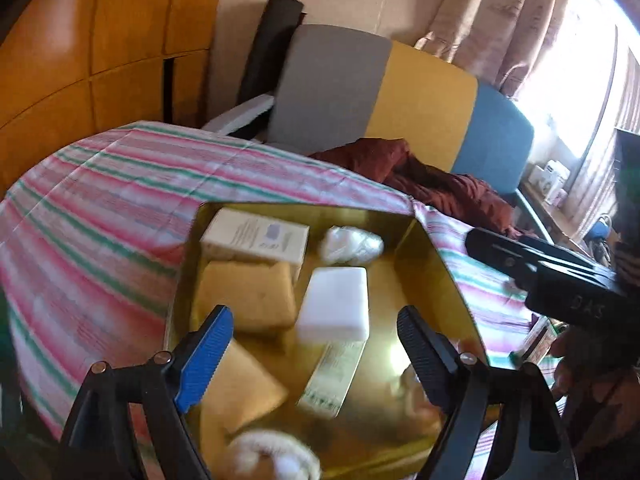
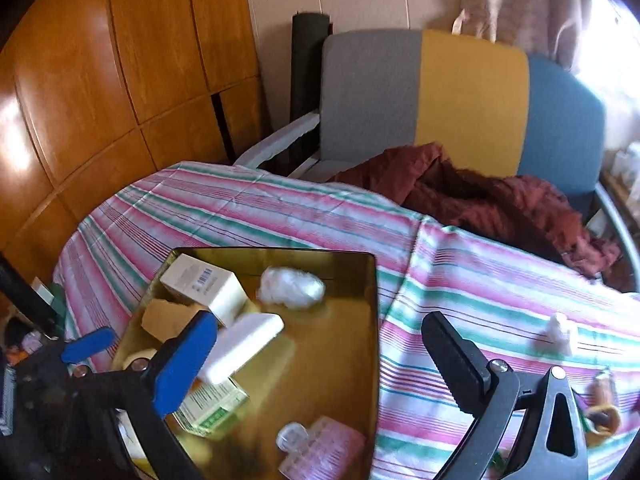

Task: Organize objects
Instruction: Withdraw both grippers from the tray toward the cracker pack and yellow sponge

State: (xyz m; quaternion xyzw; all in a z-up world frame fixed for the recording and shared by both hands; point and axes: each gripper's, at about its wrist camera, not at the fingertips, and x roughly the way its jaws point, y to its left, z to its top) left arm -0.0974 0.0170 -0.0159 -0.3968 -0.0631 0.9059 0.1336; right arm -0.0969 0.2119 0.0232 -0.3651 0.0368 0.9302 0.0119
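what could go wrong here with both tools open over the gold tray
1. The white block rests tilted on the green-print box; a nudge from the left tool could tip it.
2. The tray sits on loose striped cloth, so pushing might slide it.
3. Both views are blurred, so the right tool could clip the pink case.

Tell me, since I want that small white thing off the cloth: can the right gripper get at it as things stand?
Probably yes. The right gripper is open and empty, and the small white thing lies alone on the striped cloth, outside the gold tray, with nothing between them.
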